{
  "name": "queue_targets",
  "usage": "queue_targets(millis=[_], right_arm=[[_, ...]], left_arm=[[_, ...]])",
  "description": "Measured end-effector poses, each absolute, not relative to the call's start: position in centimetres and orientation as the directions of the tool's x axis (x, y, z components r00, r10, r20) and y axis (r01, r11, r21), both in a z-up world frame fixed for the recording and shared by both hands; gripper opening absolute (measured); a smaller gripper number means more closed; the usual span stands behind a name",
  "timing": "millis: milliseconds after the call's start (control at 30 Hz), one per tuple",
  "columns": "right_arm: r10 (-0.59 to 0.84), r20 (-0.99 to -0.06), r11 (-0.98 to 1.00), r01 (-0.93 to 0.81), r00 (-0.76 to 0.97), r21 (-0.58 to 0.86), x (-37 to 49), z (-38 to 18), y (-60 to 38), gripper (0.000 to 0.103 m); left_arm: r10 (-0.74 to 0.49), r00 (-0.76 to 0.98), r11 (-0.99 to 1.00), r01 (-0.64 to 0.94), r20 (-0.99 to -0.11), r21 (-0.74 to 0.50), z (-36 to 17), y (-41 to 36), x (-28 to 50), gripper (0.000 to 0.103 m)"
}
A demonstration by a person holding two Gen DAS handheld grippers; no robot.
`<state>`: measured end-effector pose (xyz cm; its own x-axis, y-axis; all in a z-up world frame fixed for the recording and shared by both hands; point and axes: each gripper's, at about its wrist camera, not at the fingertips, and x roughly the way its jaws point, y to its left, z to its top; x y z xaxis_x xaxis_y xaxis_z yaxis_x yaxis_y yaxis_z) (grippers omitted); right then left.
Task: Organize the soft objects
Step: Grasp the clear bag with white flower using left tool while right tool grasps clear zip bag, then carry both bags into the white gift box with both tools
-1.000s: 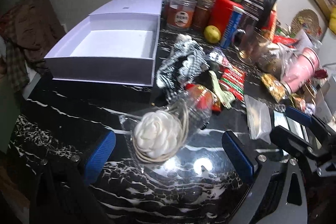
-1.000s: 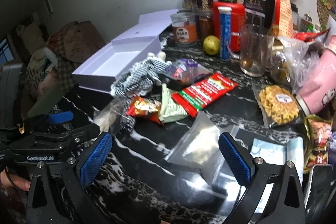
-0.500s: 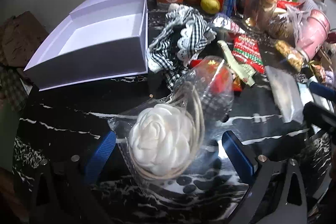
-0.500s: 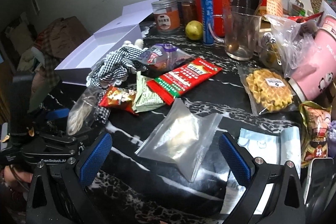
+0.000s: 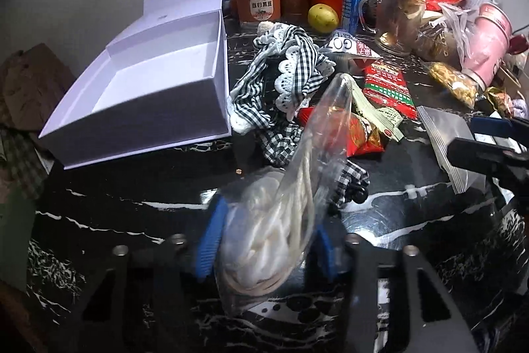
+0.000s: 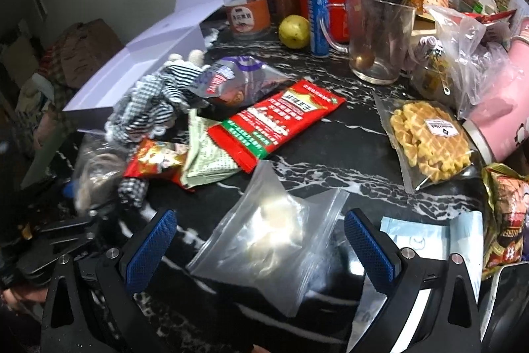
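Note:
A white fabric flower in a clear bag (image 5: 264, 237) lies on the black marble table (image 5: 115, 207). My left gripper (image 5: 267, 247) is closing on it, and both blue pads (image 5: 210, 242) press the squeezed bag. A black-and-white checked cloth with lace (image 5: 284, 78) is heaped behind it. In the right wrist view, a clear zip bag with a pale soft lump (image 6: 274, 237) lies between the wide-apart fingers of my right gripper (image 6: 261, 243), which is open and not touching it. The checked cloth (image 6: 148, 101) shows at the left there.
An open white box (image 5: 148, 81) stands at the left. Snack packets (image 6: 274, 121), a bagged waffle (image 6: 429, 138), a glass mug (image 6: 377, 38), a pink cup (image 6: 499, 108), a lemon (image 5: 322, 17) and several jars (image 5: 259, 0) crowd the back and right.
The left jaws have gone from wide open to pressed on the bagged flower, crumpling it upright. The right gripper has moved forward and down, so the clear zip bag now lies between its fingers.

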<state>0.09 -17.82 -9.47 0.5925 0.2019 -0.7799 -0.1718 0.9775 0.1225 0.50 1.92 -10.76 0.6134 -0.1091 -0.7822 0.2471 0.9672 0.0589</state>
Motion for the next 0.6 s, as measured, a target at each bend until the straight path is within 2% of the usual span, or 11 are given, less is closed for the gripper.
queue_targets(millis=[100, 267, 333, 367, 400, 433, 600], right_arm=[[0.184, -0.813, 0.981, -0.149, 0.552, 0.121, 0.7, -10.3, -18.0, 0.103], [0.152, -0.83, 0.988, -0.113, 0.537, 0.109, 0.9, -10.9, -18.4, 0.091], [0.13, -0.825, 0.991, -0.107, 0.55, 0.084, 0.6, -10.8, -18.2, 0.073], [0.116, -0.824, 0.993, -0.092, 0.554, 0.078, 0.5, -10.8, -18.3, 0.072], [0.12, -0.821, 0.992, -0.092, 0.558, 0.083, 0.4, -10.7, -18.3, 0.064], [0.129, -0.816, 0.991, -0.096, 0.563, 0.09, 0.2, -10.6, -18.3, 0.05], [0.169, -0.802, 0.985, -0.13, 0.573, 0.115, -1.4, -10.6, -17.8, 0.044]], left_arm=[[-0.153, 0.609, 0.969, 0.245, -0.779, 0.001, -10.5, 2.3, 0.4, 0.044], [-0.205, 0.609, 0.97, 0.231, -0.766, -0.076, -9.8, 2.6, -0.4, 0.04], [-0.22, 0.61, 0.968, 0.231, -0.761, -0.095, -9.5, 2.6, -0.7, 0.04], [-0.228, 0.611, 0.967, 0.231, -0.758, -0.105, -9.3, 2.7, -1.0, 0.039], [-0.235, 0.611, 0.966, 0.231, -0.755, -0.114, -9.1, 2.7, -1.2, 0.038], [-0.24, 0.611, 0.965, 0.232, -0.754, -0.119, -9.0, 2.7, -1.4, 0.038], [-0.264, 0.612, 0.962, 0.228, -0.745, -0.153, -8.4, 3.0, -2.3, 0.038]])
